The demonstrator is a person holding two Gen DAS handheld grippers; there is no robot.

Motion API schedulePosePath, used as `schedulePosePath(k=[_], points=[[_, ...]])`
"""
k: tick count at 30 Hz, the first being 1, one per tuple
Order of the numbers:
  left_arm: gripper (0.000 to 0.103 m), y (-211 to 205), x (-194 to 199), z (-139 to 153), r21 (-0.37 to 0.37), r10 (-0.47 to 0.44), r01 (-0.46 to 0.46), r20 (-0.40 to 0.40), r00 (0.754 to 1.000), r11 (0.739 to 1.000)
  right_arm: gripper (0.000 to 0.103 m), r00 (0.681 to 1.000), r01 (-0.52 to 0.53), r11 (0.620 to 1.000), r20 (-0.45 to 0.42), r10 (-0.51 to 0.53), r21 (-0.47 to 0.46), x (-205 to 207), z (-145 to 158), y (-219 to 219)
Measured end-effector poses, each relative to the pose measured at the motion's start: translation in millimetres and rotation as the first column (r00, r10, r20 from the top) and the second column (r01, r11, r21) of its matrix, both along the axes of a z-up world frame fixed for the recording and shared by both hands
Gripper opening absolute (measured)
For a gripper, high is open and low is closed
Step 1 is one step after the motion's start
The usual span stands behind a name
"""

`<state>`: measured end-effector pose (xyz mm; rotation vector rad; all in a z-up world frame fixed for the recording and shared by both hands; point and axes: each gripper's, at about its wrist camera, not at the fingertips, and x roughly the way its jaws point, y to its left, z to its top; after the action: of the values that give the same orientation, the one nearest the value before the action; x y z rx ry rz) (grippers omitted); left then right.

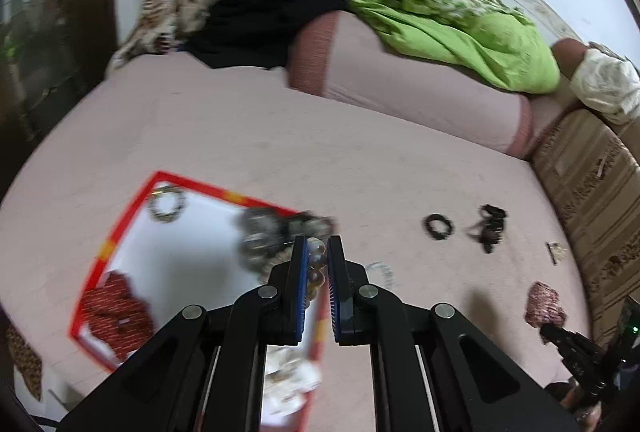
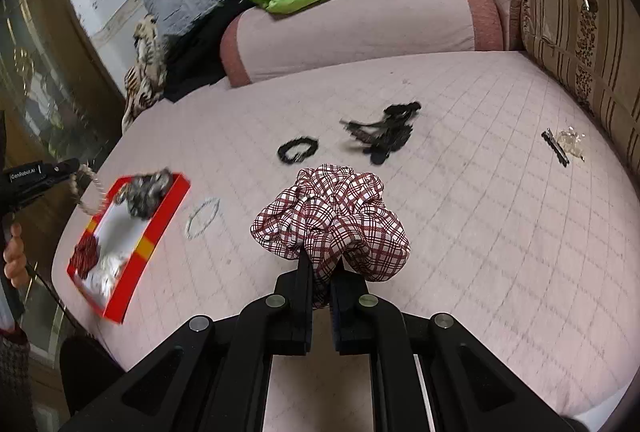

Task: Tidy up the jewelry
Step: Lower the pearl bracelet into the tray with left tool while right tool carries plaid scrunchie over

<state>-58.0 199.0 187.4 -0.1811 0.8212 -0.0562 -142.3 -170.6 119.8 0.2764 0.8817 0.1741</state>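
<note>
- Well, at the nine o'clock side of the bed [image 2: 460, 212] sits the red box [image 2: 164, 216], already holding a dark red scrunchie [image 1: 116, 312], a dark bead bracelet [image 1: 167, 206] and some white pieces. It rests on soft bedding, so a nudge from above could tip it or slide it.
- Over the box, the left gripper [image 1: 318, 264] has its jaws clamped on a bead bracelet [image 1: 316, 264], the loop dangling toward the rim. The view there is blurred. If it is let go off-centre, I judge the strand could drape over the wall and slip out onto the bed.
- Just beside the box at its three o'clock lies a thin clear bracelet [image 2: 204, 218], pale against the cover. It could easily be missed or snagged.
- In the middle, the right gripper [image 2: 322, 272] has its jaws closed on a plaid scrunchie [image 2: 332, 220]. Only a fold seems pinched, so it might pull free in transit.
- Toward twelve o'clock lie a black hair tie [image 2: 298, 150] and a black tangle [image 2: 386, 132]; the tangle may lift as one clump.
- At two o'clock, a black clip [image 2: 556, 148] touches a clear piece [image 2: 572, 142], close to the bed's edge.
</note>
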Motion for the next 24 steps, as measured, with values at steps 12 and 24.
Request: schedulePosePath(k=[12,24], points=[[0.009,61,-51,-7,0.032,0.090,-0.090,0.007,0.996,0.995,0.008,0.996,-0.084,0.996,-0.043,0.083,-0.033,-29,-11,42],[0.009,74,-60,-9,0.024,0.108,-0.108,0.007,0.994,0.994,0.008,0.991,-0.126,0.992,-0.035,0.126,-0.016,-31,-7,59]])
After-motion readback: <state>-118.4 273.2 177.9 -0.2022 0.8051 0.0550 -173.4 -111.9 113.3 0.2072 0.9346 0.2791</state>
